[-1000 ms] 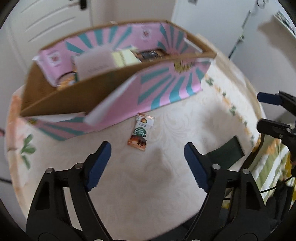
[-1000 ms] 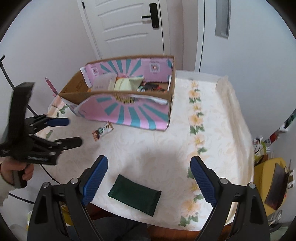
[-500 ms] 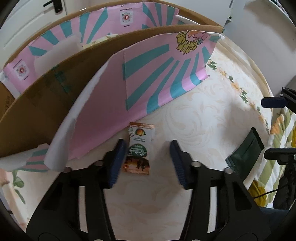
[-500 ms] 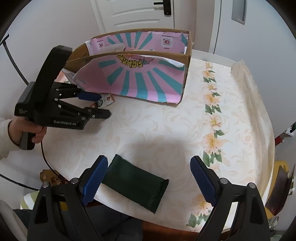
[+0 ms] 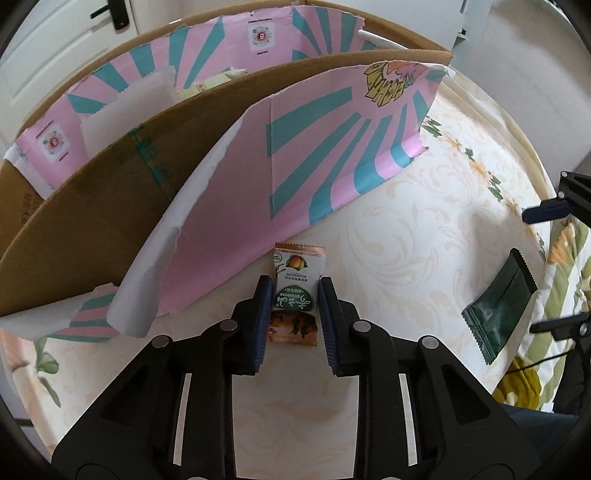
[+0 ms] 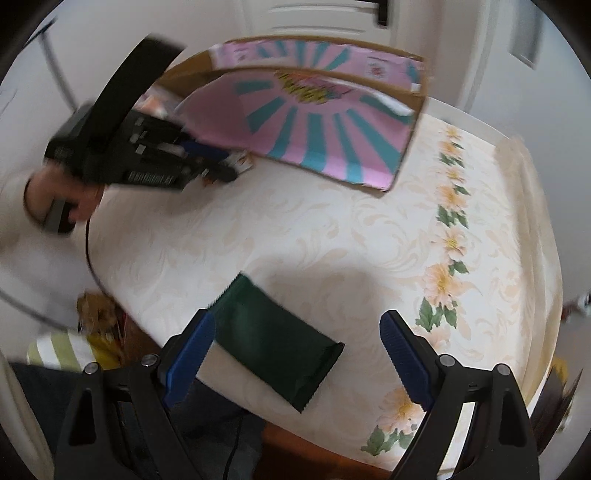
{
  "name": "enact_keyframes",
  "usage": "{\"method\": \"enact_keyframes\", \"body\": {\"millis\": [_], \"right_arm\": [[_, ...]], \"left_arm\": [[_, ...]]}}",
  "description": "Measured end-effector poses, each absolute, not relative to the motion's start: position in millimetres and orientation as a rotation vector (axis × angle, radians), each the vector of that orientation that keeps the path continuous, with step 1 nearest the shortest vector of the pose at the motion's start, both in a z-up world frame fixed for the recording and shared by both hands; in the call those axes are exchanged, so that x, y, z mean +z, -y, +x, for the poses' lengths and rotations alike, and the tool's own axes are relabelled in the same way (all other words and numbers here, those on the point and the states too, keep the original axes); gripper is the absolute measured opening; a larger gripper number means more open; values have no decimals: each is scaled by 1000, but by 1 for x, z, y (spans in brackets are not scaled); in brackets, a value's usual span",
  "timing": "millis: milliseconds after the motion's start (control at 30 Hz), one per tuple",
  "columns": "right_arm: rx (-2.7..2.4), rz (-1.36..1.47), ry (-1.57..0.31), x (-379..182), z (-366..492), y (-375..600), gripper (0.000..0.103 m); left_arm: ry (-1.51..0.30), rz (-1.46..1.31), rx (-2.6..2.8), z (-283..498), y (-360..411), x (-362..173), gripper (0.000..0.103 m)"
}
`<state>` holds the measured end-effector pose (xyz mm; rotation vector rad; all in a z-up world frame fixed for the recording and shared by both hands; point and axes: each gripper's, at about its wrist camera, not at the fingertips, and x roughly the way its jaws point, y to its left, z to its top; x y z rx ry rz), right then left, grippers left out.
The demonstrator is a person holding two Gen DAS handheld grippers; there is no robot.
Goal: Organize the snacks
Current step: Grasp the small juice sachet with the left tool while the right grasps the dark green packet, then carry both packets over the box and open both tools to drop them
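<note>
A small orange-and-green snack packet lies on the tablecloth just in front of the pink-and-teal cardboard box. My left gripper has its blue pads against both sides of the packet, shut on it. A dark green snack pouch lies near the table's front edge; it also shows in the left wrist view. My right gripper is open and hovers over the pouch. The left gripper also shows in the right wrist view, blurred.
The box holds several other snacks behind its front wall. A torn pink flap hangs off the box front next to the packet. The floral tablecloth covers the round table. A white door stands behind.
My left gripper moved down to the small packet and closed on it. My right gripper moved down and forward over the green pouch, still open.
</note>
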<state>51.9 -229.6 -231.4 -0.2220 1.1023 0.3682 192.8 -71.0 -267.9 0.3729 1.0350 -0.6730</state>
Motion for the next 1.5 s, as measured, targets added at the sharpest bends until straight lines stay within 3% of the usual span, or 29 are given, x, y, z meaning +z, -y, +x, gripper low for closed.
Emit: {"method": "enact_keyframes", "body": {"millis": [133,400,567,767,1133,1500], "right_arm": [[479,-353,-1123,-241,48,222,83],[697,-512,-1180,-259,52,214,62],[806,-595,-1176,-260,58,207,57],[882,-674,-1165,-260,61,199,40],[855,-630,-1138,-258,58,207,40],[765,-515,-1084,-213,69,217,40]], "left_arm": [[-1038,361,-662,189,78,-269,22],[-1042,362,-655,180,83,-269,22],[-1043,345,-642,178,85,-269,22],[-1046,318,-622,169,89,-268,22],[-1038,266,-568,158,75,-250,22],[-991,200,-501,140,60,-195,22]]}}
